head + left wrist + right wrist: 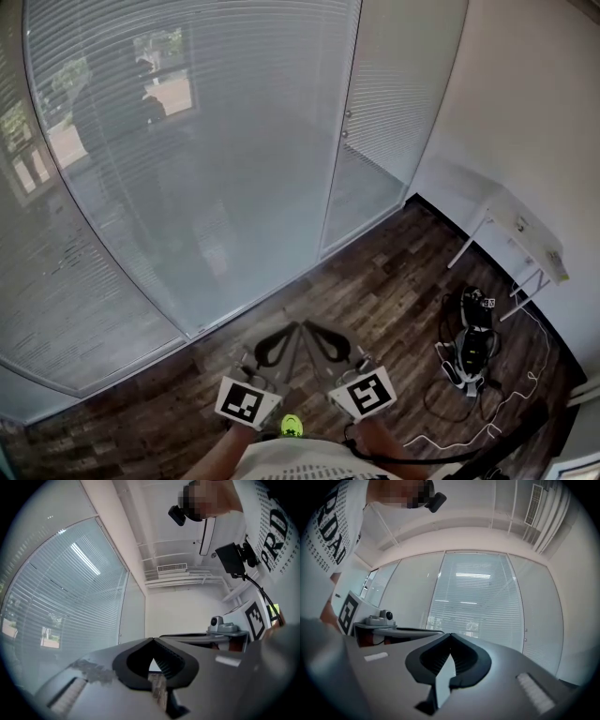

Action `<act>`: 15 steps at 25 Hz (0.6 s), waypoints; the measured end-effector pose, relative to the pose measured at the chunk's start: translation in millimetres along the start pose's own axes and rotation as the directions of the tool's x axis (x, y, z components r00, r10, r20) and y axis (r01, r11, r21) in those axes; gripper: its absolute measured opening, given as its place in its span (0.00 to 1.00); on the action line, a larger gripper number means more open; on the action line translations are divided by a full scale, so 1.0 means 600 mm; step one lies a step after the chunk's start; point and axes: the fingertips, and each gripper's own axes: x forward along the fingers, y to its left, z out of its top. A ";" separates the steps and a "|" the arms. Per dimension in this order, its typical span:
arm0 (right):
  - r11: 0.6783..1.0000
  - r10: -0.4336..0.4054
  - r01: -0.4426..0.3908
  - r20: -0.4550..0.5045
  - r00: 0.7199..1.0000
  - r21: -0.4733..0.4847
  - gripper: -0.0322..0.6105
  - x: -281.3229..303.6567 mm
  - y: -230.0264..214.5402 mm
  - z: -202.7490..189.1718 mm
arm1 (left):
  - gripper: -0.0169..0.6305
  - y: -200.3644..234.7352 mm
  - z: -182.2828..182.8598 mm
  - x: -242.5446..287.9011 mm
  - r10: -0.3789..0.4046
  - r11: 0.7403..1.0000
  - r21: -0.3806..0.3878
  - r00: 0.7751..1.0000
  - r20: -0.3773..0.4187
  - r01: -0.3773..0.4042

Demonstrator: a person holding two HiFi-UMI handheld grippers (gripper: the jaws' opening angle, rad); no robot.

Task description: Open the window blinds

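The window blinds (187, 141) hang lowered over the tall glass panels ahead, slats white and partly see-through, with a person's dim reflection in them. They also show in the left gripper view (56, 606) and the right gripper view (478, 606). My left gripper (292, 328) and right gripper (307, 328) are held side by side low in the head view, above the floor and well short of the blinds. Both are shut with nothing between their jaws: left tips (152, 639) meet, and right tips (450, 633) meet. No cord or wand is visible.
A narrow glass door (375, 112) with small handles (346, 122) stands right of the blinds. A white folding rack (514, 230) leans by the right wall, with a device and loose cables (473, 342) on the dark wooden floor (375, 291).
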 end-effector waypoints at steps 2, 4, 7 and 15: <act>1.000 -0.002 0.002 -0.009 1.000 0.002 0.06 0.000 -0.009 -0.017 | 0.01 0.002 -0.017 0.008 -0.003 1.000 0.000 1.000 -0.006 0.003; 1.000 -0.003 0.003 -0.020 1.000 0.001 0.06 0.000 -0.023 -0.029 | 0.01 0.003 -0.029 0.021 -0.007 1.000 -0.003 1.000 -0.005 0.007; 1.000 -0.008 0.008 -0.030 1.000 0.004 0.06 0.013 -0.060 -0.036 | 0.01 0.015 -0.036 0.060 -0.012 1.000 -0.011 1.000 -0.006 0.012; 1.000 -0.022 0.022 -0.021 1.000 -0.008 0.06 0.050 -0.135 -0.071 | 0.01 0.051 -0.070 0.134 -0.036 0.999 -0.019 0.999 -0.002 0.036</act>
